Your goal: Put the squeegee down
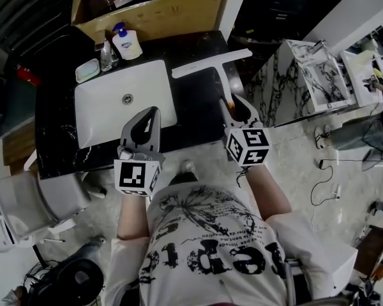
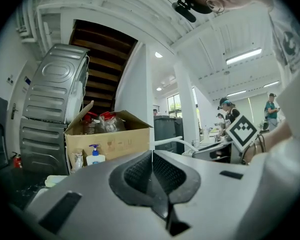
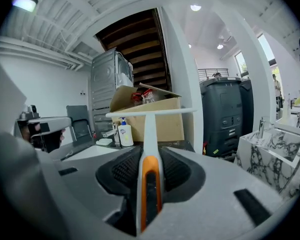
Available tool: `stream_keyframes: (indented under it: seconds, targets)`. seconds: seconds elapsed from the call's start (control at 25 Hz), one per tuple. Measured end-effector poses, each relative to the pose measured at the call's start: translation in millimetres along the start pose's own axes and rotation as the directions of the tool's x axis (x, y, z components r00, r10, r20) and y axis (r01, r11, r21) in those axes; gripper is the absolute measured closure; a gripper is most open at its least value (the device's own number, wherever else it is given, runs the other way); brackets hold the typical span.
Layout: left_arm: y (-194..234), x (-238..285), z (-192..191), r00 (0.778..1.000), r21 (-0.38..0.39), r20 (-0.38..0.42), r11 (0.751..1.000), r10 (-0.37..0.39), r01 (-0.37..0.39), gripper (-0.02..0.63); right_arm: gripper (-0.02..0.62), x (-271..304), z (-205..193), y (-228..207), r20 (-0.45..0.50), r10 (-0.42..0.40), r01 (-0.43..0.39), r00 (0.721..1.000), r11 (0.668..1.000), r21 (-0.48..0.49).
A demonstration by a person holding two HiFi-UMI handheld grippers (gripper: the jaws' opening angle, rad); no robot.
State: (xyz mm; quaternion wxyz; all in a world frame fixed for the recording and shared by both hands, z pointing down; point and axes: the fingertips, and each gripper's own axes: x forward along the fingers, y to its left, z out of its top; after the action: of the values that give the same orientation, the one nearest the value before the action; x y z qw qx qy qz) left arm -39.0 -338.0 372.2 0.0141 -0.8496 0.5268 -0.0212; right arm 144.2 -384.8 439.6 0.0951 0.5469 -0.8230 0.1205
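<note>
Black counter (image 1: 57, 139) with a white sink (image 1: 96, 129) set in it. At the sink's back-left corner, close together: soap dish (image 1: 87, 70), faucet (image 1: 106, 56), pump soap bottle (image 1: 126, 43). An open cardboard box (image 1: 159, 14) with jars inside stands behind the counter, just past the bottle.

Left hand-held gripper (image 1: 152, 112) hangs over the sink's front-right part, pointing level toward the box. Its jaws are pressed together with nothing between them.

Squeegee (image 1: 222, 78) is off the counter, over the dark strip to the right of the sink. Its long blade lies crosswise toward the back edge, near the box. Its handle runs back into the right hand-held gripper (image 1: 239, 110). That gripper's jaws are narrowed onto the orange-and-grey grip and it tilts slightly down. Cannot tell if the blade touches the counter.

Right of the counter, across a gap, is a white marble-patterned cabinet (image 1: 293, 81). Cables (image 1: 322, 183) lie on the floor (image 1: 293, 164) in front of it.
</note>
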Motion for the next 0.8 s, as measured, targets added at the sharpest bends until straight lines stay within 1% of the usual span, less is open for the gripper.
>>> stream_keyframes:
  seconds: [0.16,0.36,0.44,0.52,0.6,0.72,0.8]
  targets:
    - [22.6,15.2,-7.9,1.000,-0.011,0.001,1.000,0.006,-0.006,0.594,0.479,36.9,-11.3,-3.6,-0.050,-0.017,0.018,0.999,1.000,0.007]
    - [39.9,29.7,-23.2,1.000,-0.025,-0.014,1.000,-0.007,0.006,0.594,0.479,75.0,-40.3,-9.0,-0.150,-0.025,0.028,0.988,0.999,0.015]
    - [45.1,33.7,-30.5,1.000,-0.028,-0.030,1.000,-0.008,0.007,0.594,0.479,88.1,-55.0,-13.3,-0.200,-0.031,0.036,0.979,0.999,0.021]
    - [49.7,35.4,-42.9,0.997,-0.030,-0.072,1.000,-0.011,0.009,0.594,0.479,100.1,-70.8,-18.3,-0.253,-0.035,0.044,0.967,0.999,0.029]
    - [56.1,37.9,-54.4,0.996,-0.029,-0.087,1.000,-0.006,0.003,0.594,0.477,111.8,-84.6,-22.3,-0.298,-0.033,0.052,0.954,0.997,0.057]
    - [64.0,41.9,-67.7,0.993,-0.050,-0.121,0.999,0.004,-0.010,0.594,0.477,127.3,-101.4,-25.2,-0.344,-0.019,0.062,0.939,0.992,0.113]
    - [66.9,43.9,-76.2,0.991,-0.059,-0.132,0.998,0.008,-0.016,0.594,0.477,135.4,-111.8,-27.2,-0.367,-0.023,0.069,0.930,0.991,0.111]
